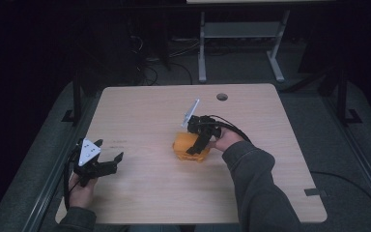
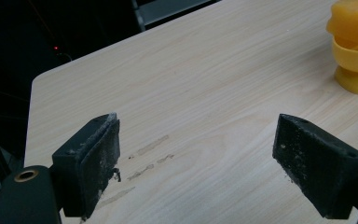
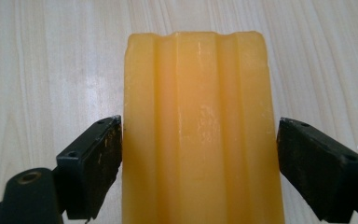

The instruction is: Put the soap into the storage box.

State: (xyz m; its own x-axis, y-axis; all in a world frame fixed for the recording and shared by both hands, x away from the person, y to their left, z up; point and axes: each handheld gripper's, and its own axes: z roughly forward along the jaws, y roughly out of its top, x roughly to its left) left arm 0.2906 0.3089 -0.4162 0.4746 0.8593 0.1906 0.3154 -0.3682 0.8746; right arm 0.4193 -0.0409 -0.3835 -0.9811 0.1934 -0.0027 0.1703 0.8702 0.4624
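Pale wood worktop (image 1: 145, 111) at centre frame carries a ribbed yellow block (image 3: 200, 130); right gripper (image 3: 199, 140) straddles it, jaws wide, poised to clamp; left gripper (image 2: 209, 161) waits, jaws wide.

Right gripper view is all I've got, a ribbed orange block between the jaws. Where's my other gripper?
Observer: The left gripper is near the table's left edge, well apart from the orange block.
Operator: Is it holding anything?
Observer: No, its jaws stand wide open over bare wood.
Operator: Is my right one centred on the block?
Observer: From above, the right gripper straddles the block's right part, with a slim gap at the right jaw.
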